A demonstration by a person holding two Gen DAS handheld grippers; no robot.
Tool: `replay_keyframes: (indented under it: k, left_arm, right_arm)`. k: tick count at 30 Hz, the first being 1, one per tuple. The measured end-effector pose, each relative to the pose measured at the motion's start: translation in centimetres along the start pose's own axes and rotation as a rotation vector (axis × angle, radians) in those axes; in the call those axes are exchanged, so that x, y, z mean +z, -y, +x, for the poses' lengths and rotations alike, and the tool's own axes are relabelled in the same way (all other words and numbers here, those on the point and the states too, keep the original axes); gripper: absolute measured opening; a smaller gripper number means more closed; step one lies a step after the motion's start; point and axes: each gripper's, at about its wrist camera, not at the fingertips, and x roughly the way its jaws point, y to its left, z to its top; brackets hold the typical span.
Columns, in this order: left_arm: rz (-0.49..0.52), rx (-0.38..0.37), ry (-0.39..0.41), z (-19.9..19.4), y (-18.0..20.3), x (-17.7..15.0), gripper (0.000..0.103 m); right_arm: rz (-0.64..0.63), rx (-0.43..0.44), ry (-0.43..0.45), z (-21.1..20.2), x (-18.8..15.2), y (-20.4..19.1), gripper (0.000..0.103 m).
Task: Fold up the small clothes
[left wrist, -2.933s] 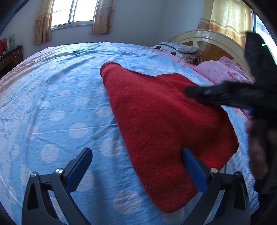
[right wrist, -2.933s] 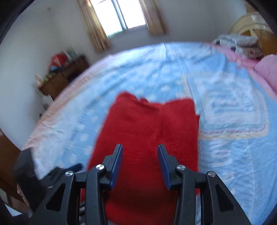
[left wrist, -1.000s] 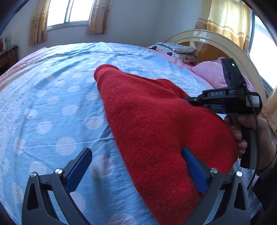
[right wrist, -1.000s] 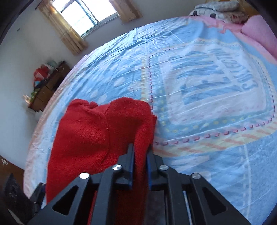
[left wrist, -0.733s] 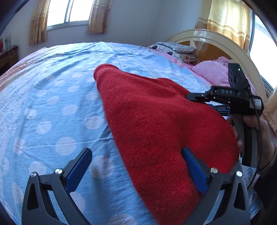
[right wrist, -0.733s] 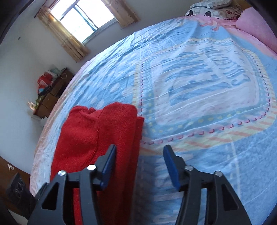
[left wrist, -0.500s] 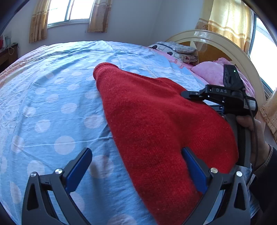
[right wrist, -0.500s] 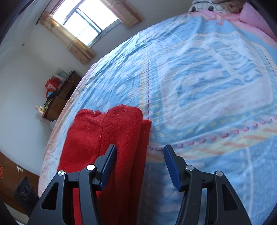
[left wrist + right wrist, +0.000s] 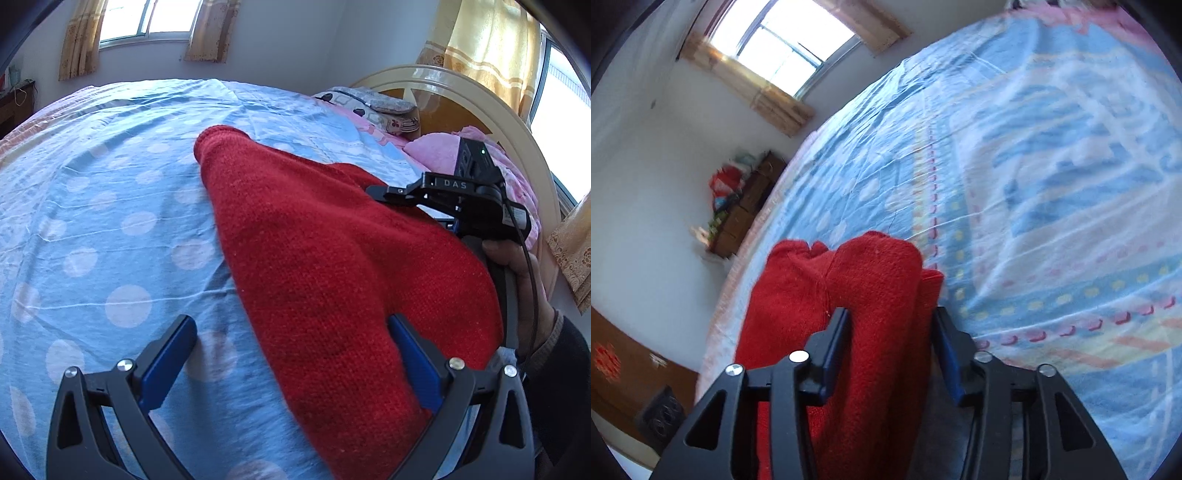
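A red knitted garment (image 9: 317,258) lies folded on the blue polka-dot bedsheet (image 9: 110,229). My left gripper (image 9: 291,350) is open, its jaws wide apart over the garment's near left edge, with the right finger (image 9: 413,358) resting on the fabric. My right gripper (image 9: 892,339) is open, and a folded ridge of the red garment (image 9: 871,295) sits between its jaws at the garment's right edge. The right gripper also shows in the left wrist view (image 9: 461,199), held by a hand at the garment's far right side.
The bed has a cream headboard (image 9: 480,96) with a patterned pillow (image 9: 376,107) and a pink blanket (image 9: 443,144) at the far right. A wooden cabinet (image 9: 746,206) with clutter stands by the wall under the window. A printed blue sheet (image 9: 1052,184) spreads to the right.
My right gripper opened after being shut on the garment's edge, then shifted left so the folded ridge sits between its jaws. My left gripper has barely moved.
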Motion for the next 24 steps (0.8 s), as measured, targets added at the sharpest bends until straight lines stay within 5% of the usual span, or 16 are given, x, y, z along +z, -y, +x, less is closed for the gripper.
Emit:
replay_keyframes:
  k: [5,10,20,24]
  left_arm:
    - [0.002,-0.020,-0.008,0.2,0.0,0.2,0.103]
    - [0.010,-0.018,-0.006,0.1,0.1,0.2,0.103]
    - [0.055,0.033,-0.021,0.4,1.3,0.4,0.103]
    - [0.008,-0.010,-0.054,0.8,0.8,0.9,0.097]
  right_arm:
    - [-0.088,0.012,-0.031,0.7,-0.7,-1.5,0.037]
    - [-0.005,0.047,-0.020,0.8,-0.4,-0.2,0.030]
    - [-0.148,-0.065,0.038,0.7,-1.5,-2.7,0.029]
    - [-0.126,-0.054,0.031,1.0,-1.3,-2.4,0.029]
